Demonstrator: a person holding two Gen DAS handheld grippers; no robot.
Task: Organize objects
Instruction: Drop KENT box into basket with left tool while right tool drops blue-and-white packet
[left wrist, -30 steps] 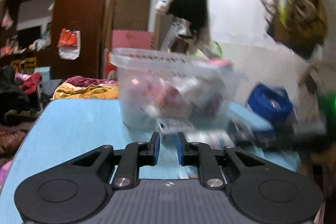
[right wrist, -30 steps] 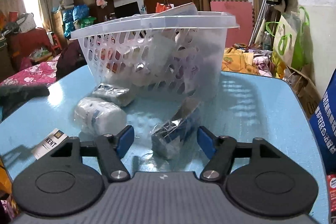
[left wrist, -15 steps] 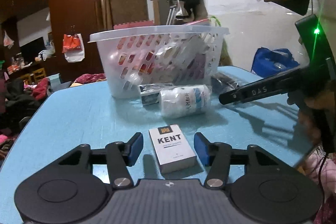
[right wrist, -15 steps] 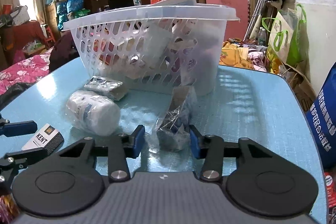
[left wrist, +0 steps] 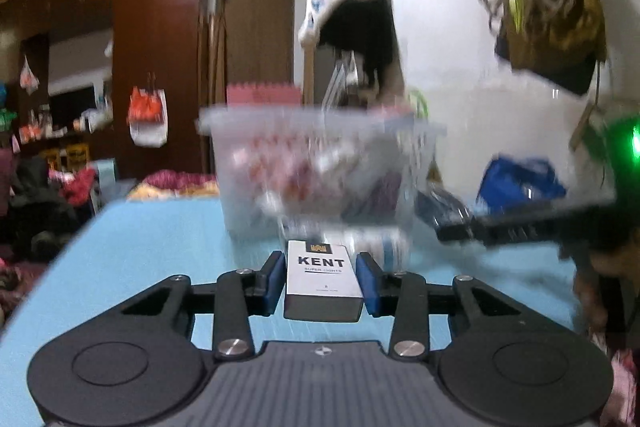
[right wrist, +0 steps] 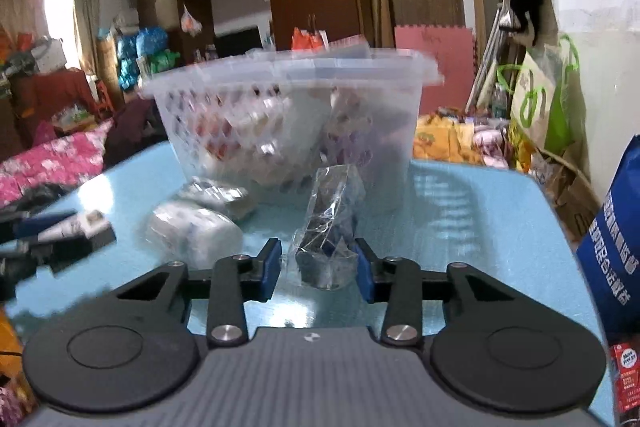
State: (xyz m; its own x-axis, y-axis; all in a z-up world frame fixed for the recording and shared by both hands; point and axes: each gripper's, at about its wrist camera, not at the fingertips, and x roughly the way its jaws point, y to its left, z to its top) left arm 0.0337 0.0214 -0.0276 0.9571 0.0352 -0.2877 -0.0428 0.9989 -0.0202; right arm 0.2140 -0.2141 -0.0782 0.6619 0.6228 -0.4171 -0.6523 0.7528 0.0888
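Cigarette pack [left wrist: 323, 274], white with KENT printed on it, sits between the blue pads of our left claw [left wrist: 322, 278], which has just been closing: both pads press its long sides, so we pinch it, though whether it has left the blue table [left wrist: 152, 239] we cannot tell. Our right claw [right wrist: 317, 267], also just closing, pinches a crinkled clear-wrapped bundle [right wrist: 330, 227], the right pad against the wrap and the left pad at its edge.

As we judge it, both items go into the perforated plastic basket [right wrist: 280, 131] straight ahead of both claws. To do this well we should keep each squeeze steady, lift straight up before going forward, and clear the basket's rim [right wrist: 288, 71] with margin; the soft wrap may slip or sag, so we should not hurry it.

Ahead of the left claw, between it and the basket, lie a white wrapped roll [right wrist: 188, 233] and a small silvery packet [right wrist: 218, 197], so a low path would knock them. The right claw's arm reaches in from the right of the left claw, so we should go one at a time. Open table lies to the left of the left claw and to the right of the right claw; the basket looks fairly full already.
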